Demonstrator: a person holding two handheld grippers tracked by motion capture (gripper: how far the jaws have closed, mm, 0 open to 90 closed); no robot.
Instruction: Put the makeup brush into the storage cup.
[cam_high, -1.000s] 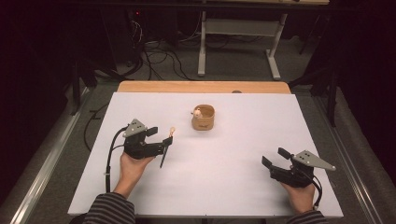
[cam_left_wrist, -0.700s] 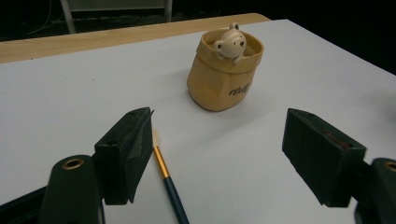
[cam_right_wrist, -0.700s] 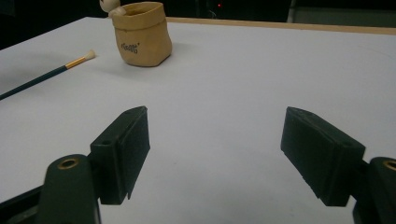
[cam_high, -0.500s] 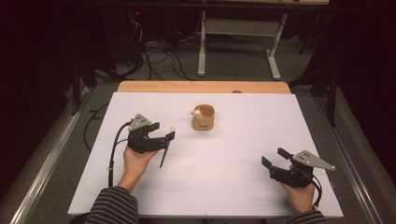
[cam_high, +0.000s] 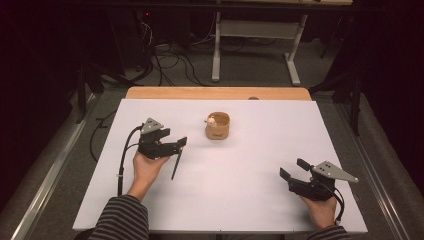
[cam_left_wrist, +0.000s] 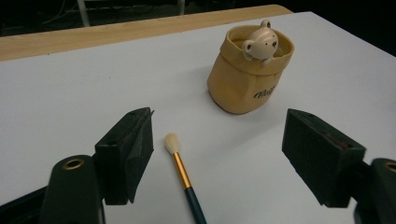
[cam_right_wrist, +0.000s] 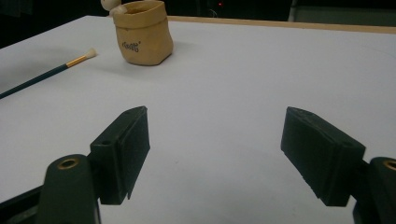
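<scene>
Left hand-held gripper: hovering with jaws spread wide, gripping nothing.
Paintbrush: lying flat on the white surface, between the left jaws, bristles pointing toward the pot.
Tan bear pot: standing upright just beyond the brush tip.
Right hand-held gripper: resting well apart, jaws spread, holding nothing.

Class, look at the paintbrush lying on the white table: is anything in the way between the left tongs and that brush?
Nothing visible. The left tongs are open, and the paintbrush lies on bare table between the jaws. The bear pot stands farther back, apart from the brush tip.
</scene>
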